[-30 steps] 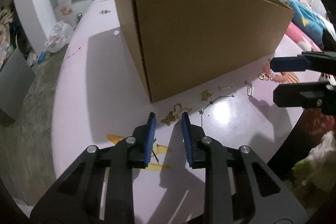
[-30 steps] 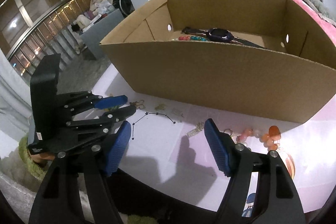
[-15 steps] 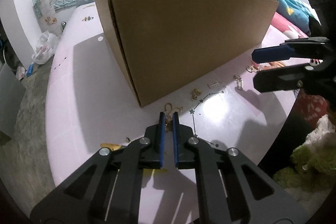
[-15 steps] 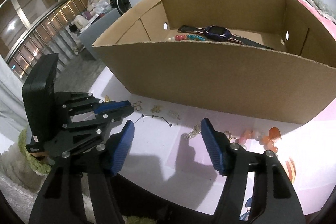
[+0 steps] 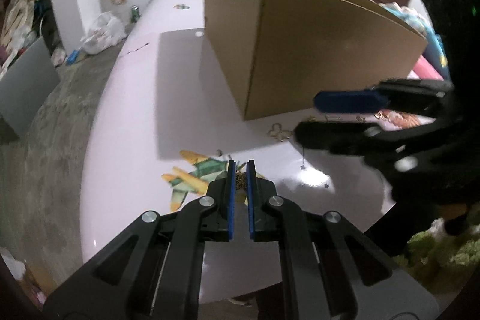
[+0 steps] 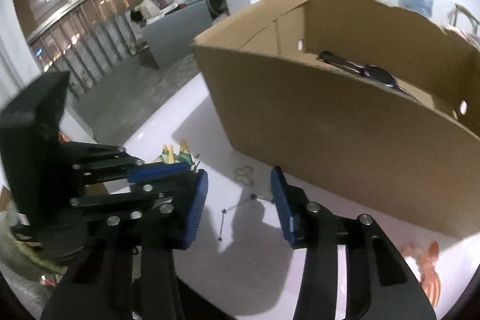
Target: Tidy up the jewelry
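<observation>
While I hold both tools over the pale pink table (image 5: 126,116), the biggest thing in front of me is the open cardboard box (image 5: 315,50), standing on the tabletop with its near corner turned toward my left camera. Looking over its wall from the right camera, I see a dark watch (image 6: 376,74) lying on the box floor. My right gripper (image 6: 238,200) hangs wide apart, blue pads spread with nothing between them, above the table just in front of the box; from the left camera it comes in from the right side, somewhat blurred. My left gripper (image 5: 240,174) is closed down on a small gold charm (image 5: 240,178), pinched between its blue pads near the tips, just above a painted airplane decal (image 5: 192,179) on the table. On the bare surface near the box corner lies a gold butterfly-shaped piece (image 5: 279,133), and close beside it a thin chain with tiny stars (image 6: 237,207) trails across the table under my right gripper. Farther right along the foot of the box, orange and pink beads (image 5: 396,119) sit partly hidden behind the right gripper, too blurred for me to make out more.
</observation>
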Demonstrator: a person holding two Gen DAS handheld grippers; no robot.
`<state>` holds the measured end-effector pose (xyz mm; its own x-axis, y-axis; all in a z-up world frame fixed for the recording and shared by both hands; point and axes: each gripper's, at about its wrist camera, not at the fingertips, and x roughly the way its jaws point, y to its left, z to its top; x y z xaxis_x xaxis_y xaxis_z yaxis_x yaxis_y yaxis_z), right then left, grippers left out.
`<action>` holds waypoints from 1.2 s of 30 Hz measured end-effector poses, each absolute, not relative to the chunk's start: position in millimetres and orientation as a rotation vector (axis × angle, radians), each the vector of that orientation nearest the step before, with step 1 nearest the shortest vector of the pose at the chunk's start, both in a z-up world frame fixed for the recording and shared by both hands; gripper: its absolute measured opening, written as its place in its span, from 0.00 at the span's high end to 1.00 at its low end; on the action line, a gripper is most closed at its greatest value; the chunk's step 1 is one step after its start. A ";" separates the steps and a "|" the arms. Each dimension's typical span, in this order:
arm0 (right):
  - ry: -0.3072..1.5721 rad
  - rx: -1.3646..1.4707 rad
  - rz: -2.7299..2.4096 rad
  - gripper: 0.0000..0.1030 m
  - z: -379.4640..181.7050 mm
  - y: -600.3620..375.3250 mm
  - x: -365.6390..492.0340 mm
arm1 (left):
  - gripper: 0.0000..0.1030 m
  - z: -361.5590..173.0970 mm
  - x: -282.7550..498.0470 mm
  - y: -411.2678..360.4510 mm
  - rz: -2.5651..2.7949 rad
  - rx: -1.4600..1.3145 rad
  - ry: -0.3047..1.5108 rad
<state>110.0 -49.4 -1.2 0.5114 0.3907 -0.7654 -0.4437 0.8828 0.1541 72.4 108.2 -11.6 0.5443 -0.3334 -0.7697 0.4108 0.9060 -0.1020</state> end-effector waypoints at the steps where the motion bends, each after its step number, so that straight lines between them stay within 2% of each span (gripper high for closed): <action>1: 0.907 -0.081 0.500 0.64 -4.1 -44.9 111.8 | 0.94 -11.8 72.8 110.6 -0.434 0.084 0.894; 6: 0.928 -0.116 0.485 0.75 -13.8 -34.2 118.3 | 0.94 -11.8 71.7 114.8 -0.421 0.078 0.891; 13: 0.944 -0.137 0.450 0.79 -14.3 -31.7 118.7 | 0.94 -11.6 74.0 115.7 -0.422 0.077 0.889; 20: 0.979 -0.090 0.441 0.95 -12.9 -38.0 124.1 | 0.94 -12.3 73.9 116.5 -0.422 0.076 0.887; 34: 0.979 -0.074 0.477 0.97 -5.8 -45.1 105.6 | 0.94 -12.4 74.7 116.4 -0.423 0.076 0.884; 36: 0.967 -0.084 0.465 0.91 -5.2 -43.6 109.8 | 0.94 -12.5 74.6 116.7 -0.423 0.076 0.884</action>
